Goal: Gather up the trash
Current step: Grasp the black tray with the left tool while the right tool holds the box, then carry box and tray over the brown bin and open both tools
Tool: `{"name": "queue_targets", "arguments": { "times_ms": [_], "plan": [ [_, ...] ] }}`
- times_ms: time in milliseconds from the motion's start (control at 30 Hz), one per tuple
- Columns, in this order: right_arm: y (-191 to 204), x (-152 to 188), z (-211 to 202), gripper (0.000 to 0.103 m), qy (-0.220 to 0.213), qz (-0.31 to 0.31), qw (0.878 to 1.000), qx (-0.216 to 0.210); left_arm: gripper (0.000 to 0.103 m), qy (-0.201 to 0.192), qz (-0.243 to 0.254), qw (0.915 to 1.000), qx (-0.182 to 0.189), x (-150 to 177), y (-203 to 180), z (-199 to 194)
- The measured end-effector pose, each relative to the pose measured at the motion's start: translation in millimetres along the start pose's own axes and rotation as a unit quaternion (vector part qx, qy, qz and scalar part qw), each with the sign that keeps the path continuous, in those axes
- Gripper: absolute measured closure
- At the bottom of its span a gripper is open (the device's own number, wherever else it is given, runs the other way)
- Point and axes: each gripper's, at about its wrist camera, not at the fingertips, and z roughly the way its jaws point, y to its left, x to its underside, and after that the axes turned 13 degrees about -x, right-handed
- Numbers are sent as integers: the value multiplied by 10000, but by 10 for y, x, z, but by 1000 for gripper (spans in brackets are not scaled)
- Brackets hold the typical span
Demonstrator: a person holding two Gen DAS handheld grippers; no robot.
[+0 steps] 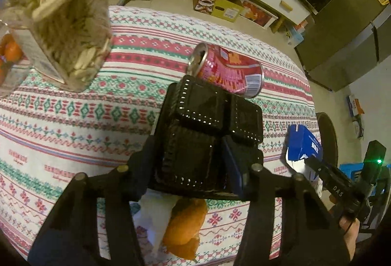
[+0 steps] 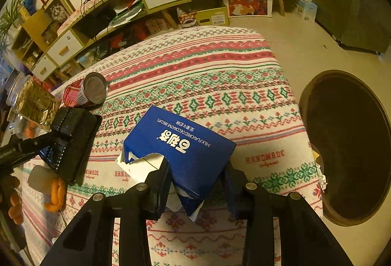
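Two grips hold: left gripper (image 1: 210,143) jaws clamp the black tray (image 1: 207,124), right gripper (image 2: 195,190) jaws clamp the blue box (image 2: 180,141). Next, I judge, carry both to the bin (image 2: 347,146) at three o'clock.

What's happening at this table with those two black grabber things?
A person is clearing trash off a patterned tablecloth with a handheld gripper in each hand. The left gripper holds a black plastic tray, the right gripper is closed on a torn blue biscuit box. A red can lies on its side, with orange peel and a tissue nearby.
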Motion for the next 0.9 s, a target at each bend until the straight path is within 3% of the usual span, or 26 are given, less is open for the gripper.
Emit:
{"name": "queue_targets", "arguments": {
  "times_ms": [167,467,600,900],
  "plan": [
    [10,4,-84,64,-48,-2,10000,-17,54,-203,49,9998,11,78,-27,-129],
    [-38,-27,-431,64,-317,-13,9995,-58,54,-528,213,9979,303,124,-147,-511],
    [-233,-16,-689,64,-495,95,9987,52,54,-646,432,9962,388,166,-406,-644],
    [-884,133,-1313,64,-838,411,9943,524,54,-668,1147,9882,766,333,-1381,-701]
  ]
}}
